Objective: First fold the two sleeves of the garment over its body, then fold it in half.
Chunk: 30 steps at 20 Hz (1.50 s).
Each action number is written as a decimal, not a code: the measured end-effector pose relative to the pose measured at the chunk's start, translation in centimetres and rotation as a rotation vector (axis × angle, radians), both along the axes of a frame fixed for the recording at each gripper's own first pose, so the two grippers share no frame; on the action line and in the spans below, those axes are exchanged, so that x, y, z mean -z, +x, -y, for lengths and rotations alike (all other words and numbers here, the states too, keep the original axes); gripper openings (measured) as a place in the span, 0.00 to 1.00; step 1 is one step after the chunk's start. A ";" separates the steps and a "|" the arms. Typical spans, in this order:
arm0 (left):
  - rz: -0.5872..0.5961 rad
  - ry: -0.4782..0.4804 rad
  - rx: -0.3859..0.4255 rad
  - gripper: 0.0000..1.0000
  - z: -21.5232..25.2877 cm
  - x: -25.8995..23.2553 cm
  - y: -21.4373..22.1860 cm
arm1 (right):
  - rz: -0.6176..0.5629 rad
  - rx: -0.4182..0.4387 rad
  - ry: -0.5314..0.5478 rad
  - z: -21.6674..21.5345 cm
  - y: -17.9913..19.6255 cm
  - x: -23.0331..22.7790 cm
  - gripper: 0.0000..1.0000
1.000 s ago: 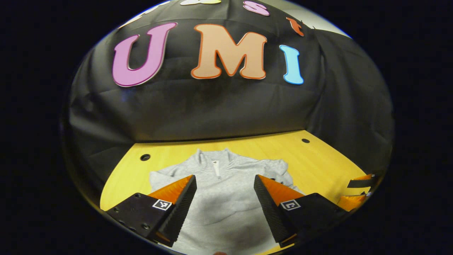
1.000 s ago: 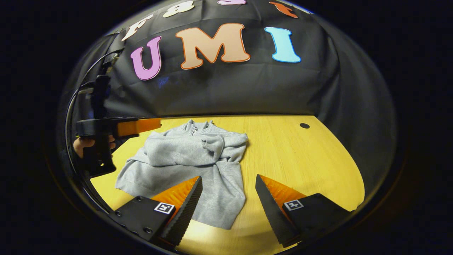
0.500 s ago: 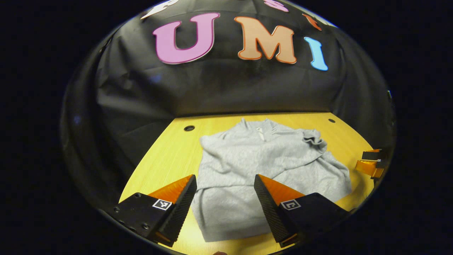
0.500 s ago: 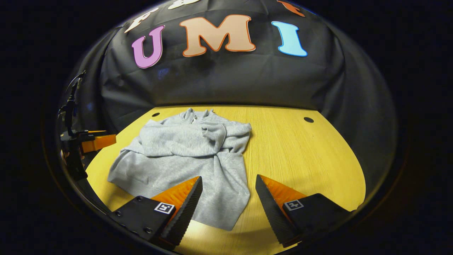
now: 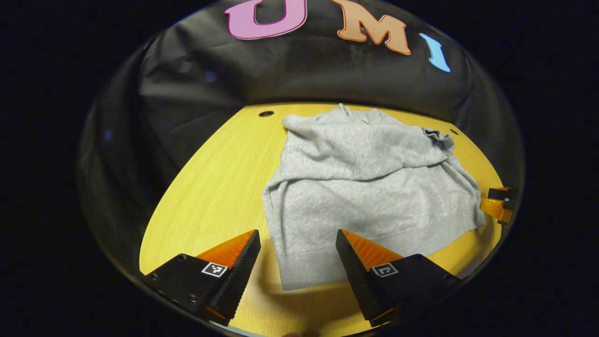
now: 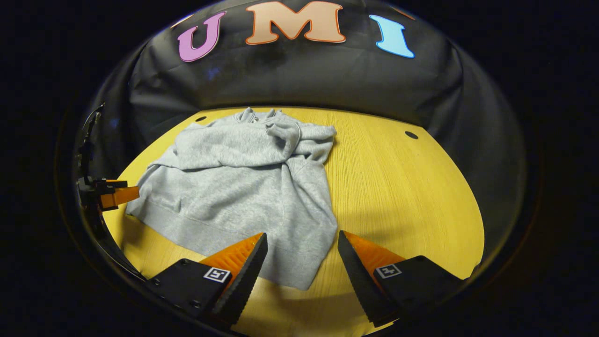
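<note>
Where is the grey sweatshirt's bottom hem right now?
The hem lies on the yellow table at the sweatshirt's near edge: its corners sit between the open left gripper and, in the right gripper view, the open right gripper.

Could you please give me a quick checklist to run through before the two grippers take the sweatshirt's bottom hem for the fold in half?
1. Both sleeves folded over the body: ok; they lie crossed over the chest of the grey sweatshirt.
2. Left gripper open and empty: ok; jaws apart, straddling the near hem corner.
3. Right gripper open and empty: ok; jaws apart over the other hem corner.
4. Bottom hem flat and reachable: ok; it lies along the near side of the table.
5. Sleeves lying smooth: not ok; the cuff is bunched near the collar.
6. Fingers touching the cloth: cannot tell.
</note>
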<state>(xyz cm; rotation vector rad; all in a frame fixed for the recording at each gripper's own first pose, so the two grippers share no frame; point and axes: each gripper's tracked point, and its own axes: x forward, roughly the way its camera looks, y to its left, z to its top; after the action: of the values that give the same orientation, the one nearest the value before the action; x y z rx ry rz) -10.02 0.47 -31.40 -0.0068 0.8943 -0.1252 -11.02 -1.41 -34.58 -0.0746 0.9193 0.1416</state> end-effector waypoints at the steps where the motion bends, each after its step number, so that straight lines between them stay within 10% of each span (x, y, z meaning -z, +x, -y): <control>1: -0.011 -0.006 -0.008 0.95 -0.1 0.5 -0.1 | -0.013 0.002 -0.007 0.1 -0.3 0.4 0.96; 11: 0.007 -0.059 -0.047 0.90 0.1 1.6 -0.3 | -0.124 0.023 0.025 -0.5 -1.7 2.7 0.89; 13: 0.007 -0.062 -0.035 0.77 0.9 1.6 -0.3 | -0.127 -0.001 0.037 -1.0 -1.9 2.6 0.83; 16: 0.018 -0.093 -0.006 0.46 2.0 1.6 0.3 | -0.128 -0.033 0.061 -2.2 -1.7 2.5 0.23; 18: 0.018 -0.111 -0.009 0.15 2.5 1.4 0.6 | -0.162 -0.050 0.055 -2.4 -1.7 2.7 0.22; 20: -0.019 -0.118 0.004 0.05 2.6 1.5 0.6 | -0.184 -0.028 0.076 -2.4 -1.5 2.7 0.11; 30: -0.141 -0.148 0.061 0.00 2.4 1.1 -0.4 | -0.230 -0.042 0.127 -1.8 -2.3 0.1 0.10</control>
<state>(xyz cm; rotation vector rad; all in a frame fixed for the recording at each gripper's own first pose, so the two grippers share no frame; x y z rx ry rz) -10.37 -1.96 -32.52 -0.1279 1.0252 -0.2507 -13.36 0.44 -34.73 0.0412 1.1367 0.2507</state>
